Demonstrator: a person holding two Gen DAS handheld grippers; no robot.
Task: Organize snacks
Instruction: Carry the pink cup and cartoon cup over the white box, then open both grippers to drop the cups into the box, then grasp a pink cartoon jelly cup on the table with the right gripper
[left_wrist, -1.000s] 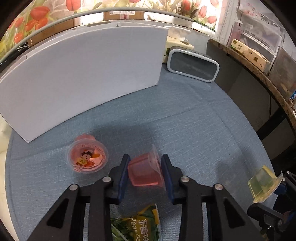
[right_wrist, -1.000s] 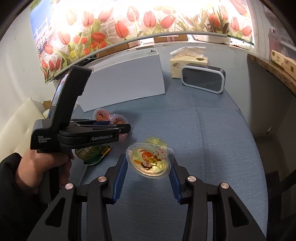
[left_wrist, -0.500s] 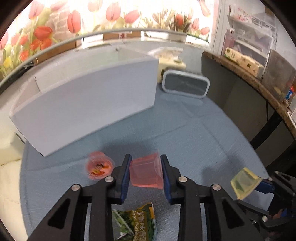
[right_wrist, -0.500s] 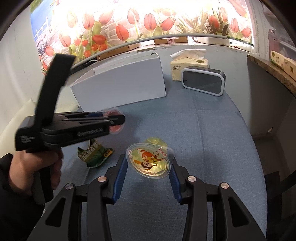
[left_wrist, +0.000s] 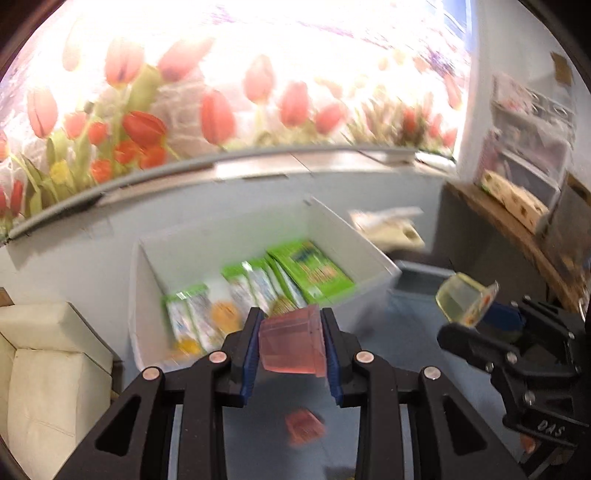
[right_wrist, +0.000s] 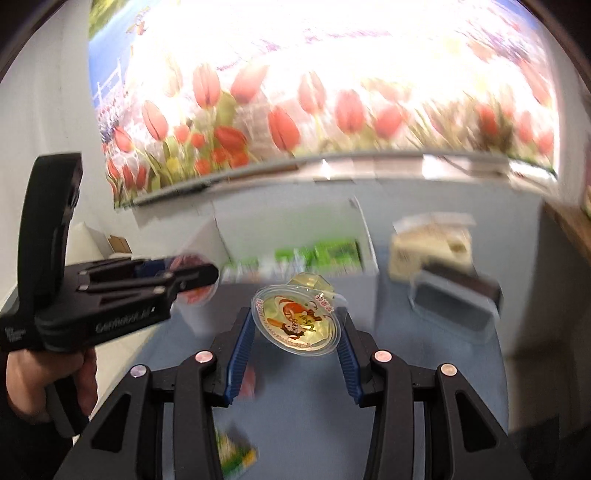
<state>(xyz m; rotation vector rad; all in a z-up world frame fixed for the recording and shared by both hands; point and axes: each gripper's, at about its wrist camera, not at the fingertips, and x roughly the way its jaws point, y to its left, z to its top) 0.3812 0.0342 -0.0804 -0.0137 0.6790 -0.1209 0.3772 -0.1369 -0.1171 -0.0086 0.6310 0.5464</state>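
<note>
Pink jelly cup (left_wrist: 291, 349): translucent, on its side, clamped in the left tongs (left_wrist: 291, 354) near the white box (left_wrist: 369, 251). Yellow jelly cup (right_wrist: 299, 321): cartoon lid facing the camera, clamped in the right tongs (right_wrist: 293, 349). Both tongs held above the blue counter (right_wrist: 369, 424). Box holds perhaps six green packets (left_wrist: 310, 271), blurred. One further pink cup (left_wrist: 304, 428) on the counter.

Left tongs (left_wrist: 291, 350) clamped; right tongs (right_wrist: 295, 339) clamped, both angled down.

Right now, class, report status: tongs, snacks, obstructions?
Left tongs clamp pink jelly cup. Right tongs clamp yellow jelly cup. White box ahead, nothing blocking.
</note>
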